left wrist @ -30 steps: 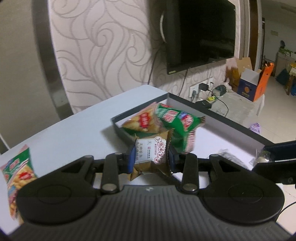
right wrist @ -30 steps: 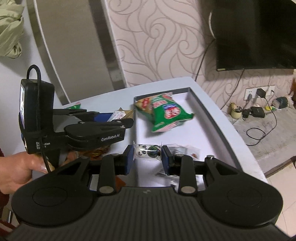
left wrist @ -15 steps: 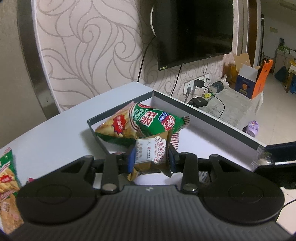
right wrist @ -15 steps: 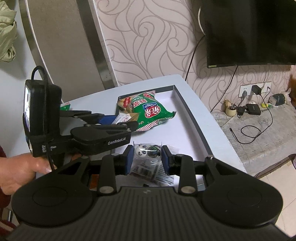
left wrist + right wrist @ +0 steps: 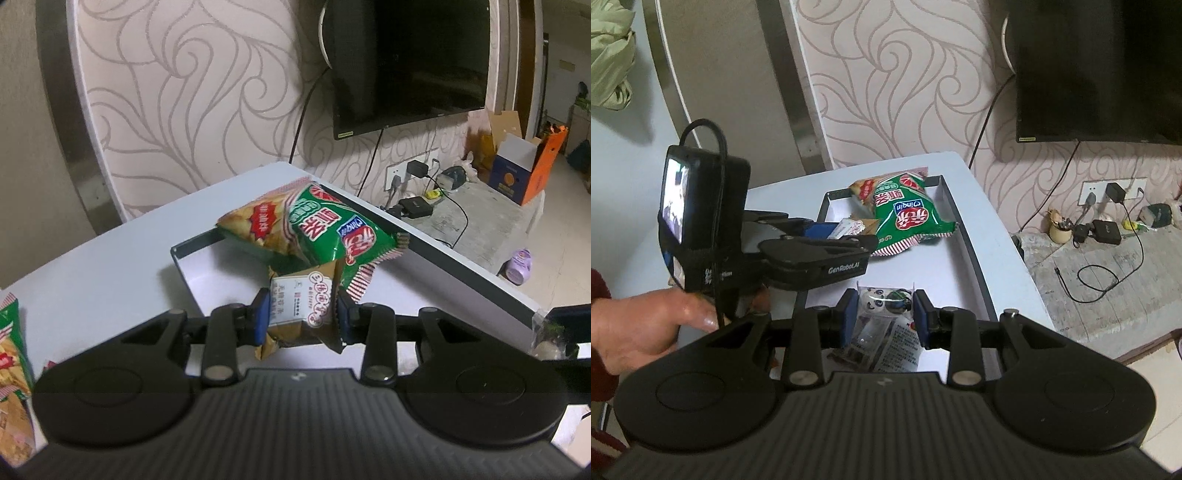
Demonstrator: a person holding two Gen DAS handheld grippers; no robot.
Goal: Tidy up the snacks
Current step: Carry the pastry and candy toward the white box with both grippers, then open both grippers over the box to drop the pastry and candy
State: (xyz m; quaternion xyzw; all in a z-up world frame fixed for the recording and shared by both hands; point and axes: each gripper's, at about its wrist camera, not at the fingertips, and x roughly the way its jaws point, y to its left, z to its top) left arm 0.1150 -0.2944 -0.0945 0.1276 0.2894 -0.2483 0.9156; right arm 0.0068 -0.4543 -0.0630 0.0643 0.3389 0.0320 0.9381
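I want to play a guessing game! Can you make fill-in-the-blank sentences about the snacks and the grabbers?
1. The big bag lying in the tray is mostly ____.
2. The left gripper is shut on a brown and ____ packet.
3. The clear packet in the right gripper shows a little ____.

Missing words: green; white; panda

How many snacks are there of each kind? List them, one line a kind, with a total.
Green crisp bags: 2, one in the tray, one on the table; the yellow part beside the first may be another bag.
Brown packet, in the left gripper: 1
Clear panda packet, in the right gripper: 1
Total: 4 that I can tell apart
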